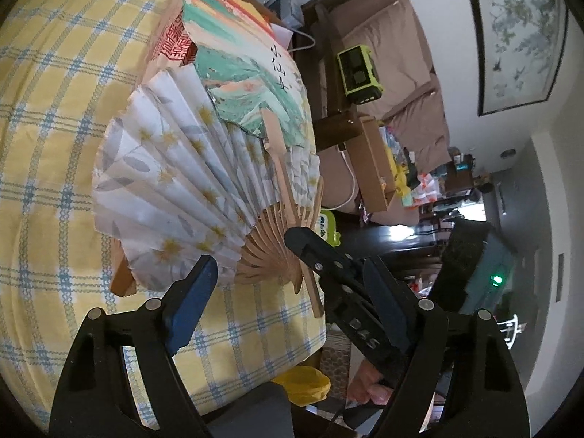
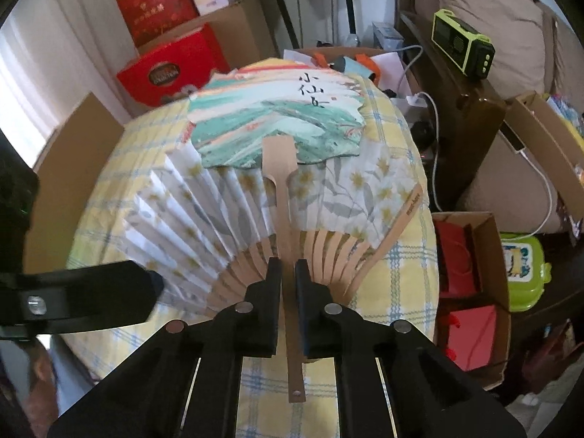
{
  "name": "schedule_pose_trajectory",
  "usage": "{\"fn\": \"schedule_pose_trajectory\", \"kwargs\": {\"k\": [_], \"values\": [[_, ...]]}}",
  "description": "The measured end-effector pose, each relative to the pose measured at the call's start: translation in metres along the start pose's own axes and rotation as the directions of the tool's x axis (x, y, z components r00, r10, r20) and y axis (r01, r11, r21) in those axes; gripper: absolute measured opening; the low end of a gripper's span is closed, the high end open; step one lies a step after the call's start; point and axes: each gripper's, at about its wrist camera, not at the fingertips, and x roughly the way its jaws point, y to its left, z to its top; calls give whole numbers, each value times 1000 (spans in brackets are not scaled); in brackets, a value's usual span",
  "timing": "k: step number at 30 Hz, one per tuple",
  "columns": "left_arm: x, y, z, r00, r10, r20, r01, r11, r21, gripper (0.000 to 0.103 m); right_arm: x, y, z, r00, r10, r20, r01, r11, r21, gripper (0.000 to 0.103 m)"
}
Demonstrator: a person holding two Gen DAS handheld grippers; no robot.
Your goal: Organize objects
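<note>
Right tongs pinch the paddle fan's handle; left tongs wait open beside the folding fan.

The right tongs are clamped shut on the thin wooden handle of the painted paddle fan, whose head lies ahead of them, overlapping the spread folding fan on the checked surface. The left tongs stand wide open and hold nothing, tilted down just short of the folding fan's ribs, with the right tongs crossing between their 2 fingers. Both fans look light and fragile (the paper would likely crease or tear), so the stiff wood is the place to grip: the handle, or the ribs near the pivot. The right tongs point steeply down along the handle.
</note>
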Motion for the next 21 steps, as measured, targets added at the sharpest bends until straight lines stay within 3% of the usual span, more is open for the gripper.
{"fn": "schedule_pose_trajectory", "kwargs": {"k": [8,14,21], "values": [[12,-1,3,997,-75,-27,74,997,-37,79,-26,14,-11,989,149,14,-149,989,10,7],[16,-1,6,997,-72,-26,72,997,-27,44,-34,26,-28,977,213,3,-213,977,15,8],[3,1,0,1000,-14,2,14,1000,-7,15,-47,46,-33,986,165,17,-164,985,-50,9]]}}
